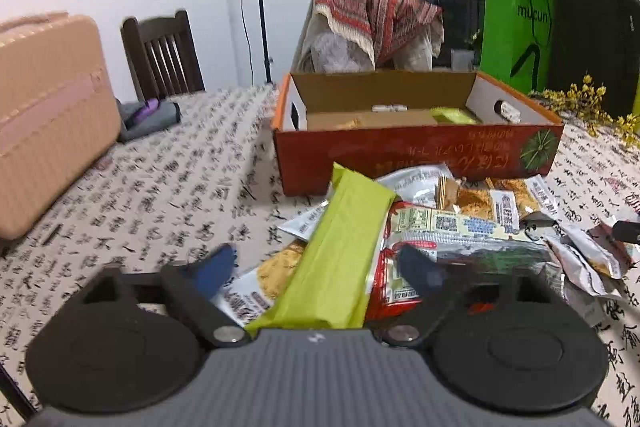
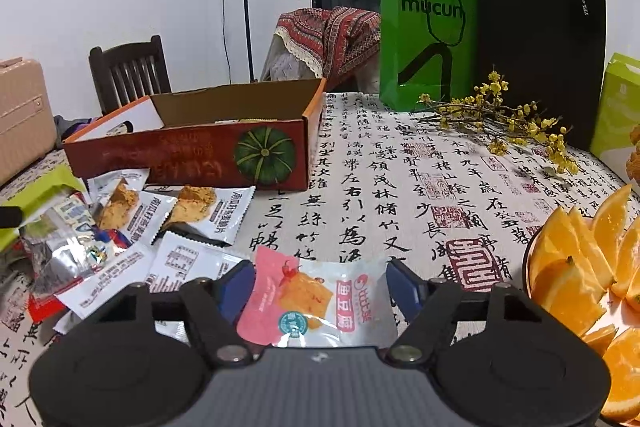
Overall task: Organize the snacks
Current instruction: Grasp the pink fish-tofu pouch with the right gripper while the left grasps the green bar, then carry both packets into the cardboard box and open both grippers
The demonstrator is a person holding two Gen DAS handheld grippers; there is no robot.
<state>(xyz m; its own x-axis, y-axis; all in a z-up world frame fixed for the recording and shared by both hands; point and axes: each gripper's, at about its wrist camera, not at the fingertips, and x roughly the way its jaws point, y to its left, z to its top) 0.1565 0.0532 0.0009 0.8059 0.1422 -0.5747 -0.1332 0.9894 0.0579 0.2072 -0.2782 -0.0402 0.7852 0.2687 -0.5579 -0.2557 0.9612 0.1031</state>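
Left tool point(image 1: 320, 263) straddled the green packet point(image 1: 340, 255) at lower centre, pads not visibly pressing; right tool point(image 2: 320, 287) likewise spread about the pink pouch point(image 2: 316, 303), both apparently lined up for lifting toward the open box point(image 2: 192, 155), upper left on the tabletop point(image 2: 400, 187).

A long lime-green packet point(image 1: 340, 251) lay tilted atop the heap of snack packets point(image 1: 460, 223) before the open orange box point(image 1: 416, 155). A pink-and-white fish-tofu sachet point(image 2: 316, 301) lay flat, apart from the heap.
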